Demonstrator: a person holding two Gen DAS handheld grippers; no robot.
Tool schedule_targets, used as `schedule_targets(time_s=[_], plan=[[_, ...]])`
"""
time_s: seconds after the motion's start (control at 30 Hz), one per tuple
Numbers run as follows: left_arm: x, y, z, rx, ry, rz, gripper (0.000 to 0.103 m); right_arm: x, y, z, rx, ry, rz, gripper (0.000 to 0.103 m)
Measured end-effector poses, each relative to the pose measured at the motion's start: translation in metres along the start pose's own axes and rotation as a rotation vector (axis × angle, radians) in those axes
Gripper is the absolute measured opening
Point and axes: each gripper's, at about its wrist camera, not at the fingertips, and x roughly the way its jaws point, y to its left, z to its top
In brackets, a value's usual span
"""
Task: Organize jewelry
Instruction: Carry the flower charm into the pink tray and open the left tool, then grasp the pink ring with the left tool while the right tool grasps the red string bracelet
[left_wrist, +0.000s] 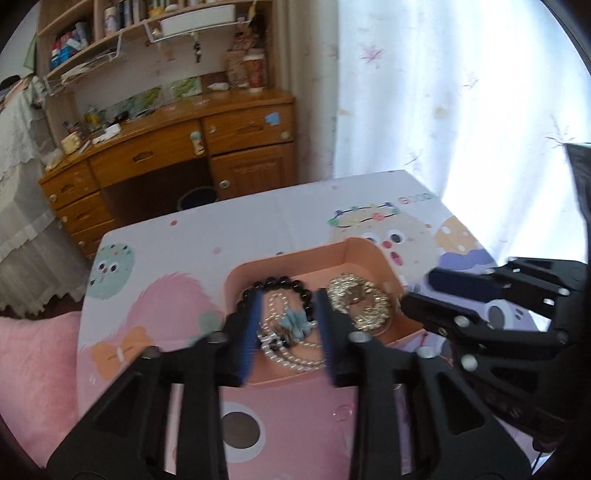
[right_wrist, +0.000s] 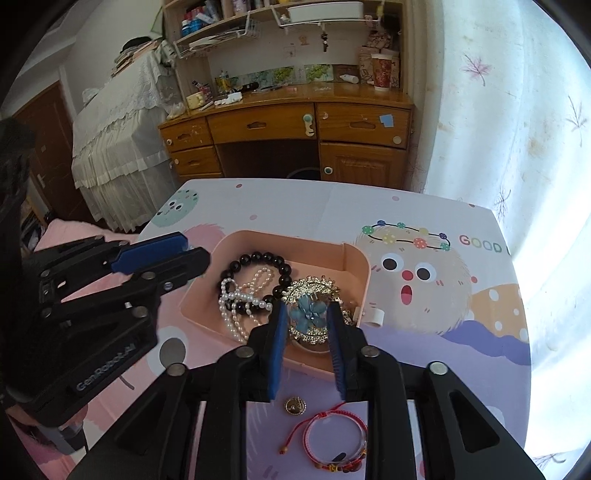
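Several pieces already lie in the pink tray (right_wrist: 354, 266) on the bench (right_wrist: 424, 343): a black bead bracelet (right_wrist: 258, 258), a string of pearls (right_wrist: 240, 306) looped across it, and a gold filigree piece (right_wrist: 314, 291) with a blue flower (right_wrist: 308, 314) on it. Three things are not in yet, all on the cloth near the tray's front edge: a small gold coin-like charm (right_wrist: 294, 405), a red cord bracelet (right_wrist: 334, 439), and a small white cylinder (right_wrist: 376, 317) just beside the tray's right wall.

Both tongs hang above the tray with nothing between their pads. The right tongs (right_wrist: 308, 350) stand parted over the flower; the left tongs (left_wrist: 288, 339) stand parted over the pearls.

The worry I'd have is the pearls. They are tangled with the black beads, so a careless dip there could snag a loop and drag both out. The tray looks light too, and a nudge on its rim might slide it over the charm.

The red cord bracelet lies flat as a rough ring, so it has little long axis; its loose knotted tail trails away to the left, and its beaded charms sit at the nearest edge. The pearl string runs lengthwise from the tray's back toward its front-left corner.
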Motion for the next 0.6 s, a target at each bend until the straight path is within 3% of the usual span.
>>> schedule_targets(time_s=[0.07,0.23,0.37,0.6], plan=[[-0.001,0.004,-0.001,-0.029,-0.001,-0.003,0.056,-0.005,-0.001,-0.002,0.008,-0.017,-0.009,0.052],[-0.002,0.017,-0.003,-0.099,0.023,0.006,0.056,-0.016,-0.01,-0.008,0.045,-0.014,-0.013,0.057],[-0.008,0.023,-0.011,-0.123,0.044,0.016,0.056,-0.029,-0.023,-0.026,0.082,0.004,-0.025,0.079],[-0.006,0.022,-0.038,-0.167,0.154,-0.053,0.056,-0.036,-0.036,-0.067,0.086,0.087,-0.032,0.081]])
